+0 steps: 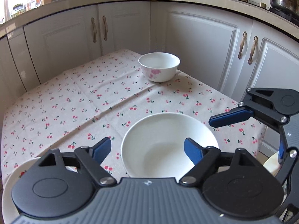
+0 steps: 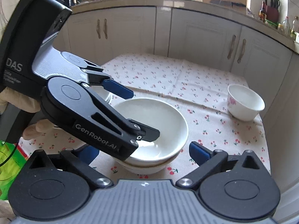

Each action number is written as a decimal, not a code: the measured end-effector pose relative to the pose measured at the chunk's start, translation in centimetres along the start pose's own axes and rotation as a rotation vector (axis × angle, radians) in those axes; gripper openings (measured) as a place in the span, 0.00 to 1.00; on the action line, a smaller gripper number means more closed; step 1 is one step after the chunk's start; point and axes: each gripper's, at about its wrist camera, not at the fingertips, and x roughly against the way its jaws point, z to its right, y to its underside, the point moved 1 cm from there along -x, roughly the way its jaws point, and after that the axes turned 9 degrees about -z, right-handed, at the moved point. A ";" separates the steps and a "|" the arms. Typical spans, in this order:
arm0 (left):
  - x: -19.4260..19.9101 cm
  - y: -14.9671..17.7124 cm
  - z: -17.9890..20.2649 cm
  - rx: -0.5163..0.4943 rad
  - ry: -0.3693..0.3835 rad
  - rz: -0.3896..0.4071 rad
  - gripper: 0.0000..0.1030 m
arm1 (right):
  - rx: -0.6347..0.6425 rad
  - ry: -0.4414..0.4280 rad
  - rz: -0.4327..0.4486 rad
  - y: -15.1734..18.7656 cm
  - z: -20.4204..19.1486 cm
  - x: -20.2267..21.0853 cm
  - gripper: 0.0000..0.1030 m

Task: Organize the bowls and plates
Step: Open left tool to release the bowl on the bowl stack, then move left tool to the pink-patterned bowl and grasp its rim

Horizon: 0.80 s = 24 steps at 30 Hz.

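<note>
A plate (image 1: 20, 169) peeks over the table's near left edge. The left gripper (image 1: 147, 150) straddles the stacked white bowls' (image 2: 155, 130) rim, jaws spread (apparently just nested). The right gripper (image 2: 143, 152) gapes, holding nothing. The floral bowl (image 1: 159, 67) waits at the far corner.

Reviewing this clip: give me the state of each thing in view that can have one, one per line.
Left gripper: open, one finger over the white bowl's inside, one outside its rim.
Right gripper: open, straddling the stack without pressing on it.
White bowl: upright, empty, nested in a second bowl beneath.
Flowered bowl: upright, empty, standing alone at the far side.
Tablecloth: spread, creased.
Cabinet doors: closed.
</note>
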 end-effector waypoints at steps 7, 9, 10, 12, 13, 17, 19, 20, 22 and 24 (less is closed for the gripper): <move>1.1 -0.6 0.2 -0.002 -0.011 0.042 0.87 | -0.008 0.010 0.026 -0.2 0.5 1.0 1.00; 1.2 -0.9 0.3 -0.004 -0.013 0.052 0.87 | -0.010 0.019 0.036 -0.1 0.9 1.4 1.00; 1.3 -1.1 0.3 -0.006 -0.014 0.054 0.87 | -0.010 0.024 0.039 -0.1 1.0 1.5 1.00; 1.4 -1.5 0.4 -0.008 -0.008 0.062 0.87 | -0.016 0.035 0.048 -0.1 1.5 1.9 1.00; 1.5 -1.7 0.5 -0.010 -0.004 0.065 0.87 | -0.022 0.039 0.054 -0.1 1.8 2.1 1.00; 1.8 -3.3 0.6 -0.019 0.001 0.084 0.87 | -0.055 0.057 0.083 -0.1 3.5 2.9 1.00; 1.6 -4.2 0.7 -0.028 0.001 0.089 0.87 | -0.083 0.066 0.094 -0.2 4.6 3.1 1.00; 1.4 -4.7 0.7 -0.035 0.001 0.090 0.87 | -0.097 0.067 0.098 -0.3 5.2 3.1 1.00; 0.9 -5.7 0.9 -0.047 -0.001 0.090 0.87 | -0.126 0.067 0.101 -0.4 6.5 3.0 1.00; 0.2 -6.8 1.0 -0.065 0.001 0.090 0.87 | -0.142 0.075 0.099 -0.6 8.0 2.7 1.00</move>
